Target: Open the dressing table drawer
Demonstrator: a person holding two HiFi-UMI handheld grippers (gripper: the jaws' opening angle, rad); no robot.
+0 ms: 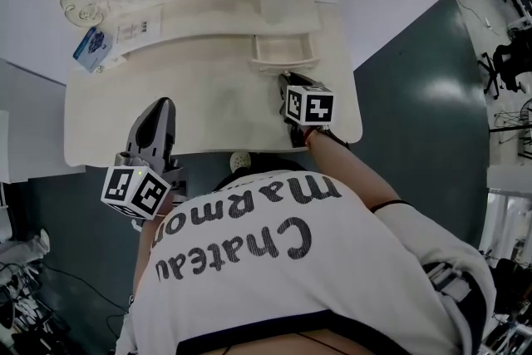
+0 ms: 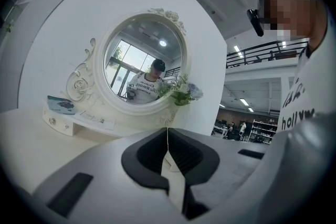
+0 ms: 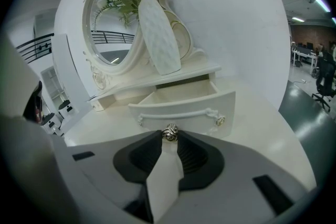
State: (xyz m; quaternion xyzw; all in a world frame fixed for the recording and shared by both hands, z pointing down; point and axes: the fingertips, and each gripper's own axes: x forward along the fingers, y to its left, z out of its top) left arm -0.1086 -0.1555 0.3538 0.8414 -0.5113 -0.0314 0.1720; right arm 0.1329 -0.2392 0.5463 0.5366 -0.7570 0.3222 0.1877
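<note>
The small cream drawer (image 3: pixel 181 99) of the dressing table (image 1: pixel 199 108) stands pulled out, and its inside looks empty. My right gripper (image 3: pixel 169 136) is shut on the drawer's silver rose knob (image 3: pixel 169 132) at the middle of the drawer front. In the head view the right gripper (image 1: pixel 287 83) sits just in front of the drawer (image 1: pixel 284 51). My left gripper (image 1: pixel 160 108) hovers over the table's front left part, apart from the drawer. Its jaws meet at the tips with nothing between them, as the left gripper (image 2: pixel 168 131) view shows.
A white ribbed vase (image 3: pixel 159 34) with flowers stands on the shelf above the drawer, against the oval mirror (image 2: pixel 144 71). A blue box (image 1: pixel 90 48) lies at the shelf's left end. A drawer knob (image 1: pixel 240 160) sticks out of the table's front edge, near the person's body.
</note>
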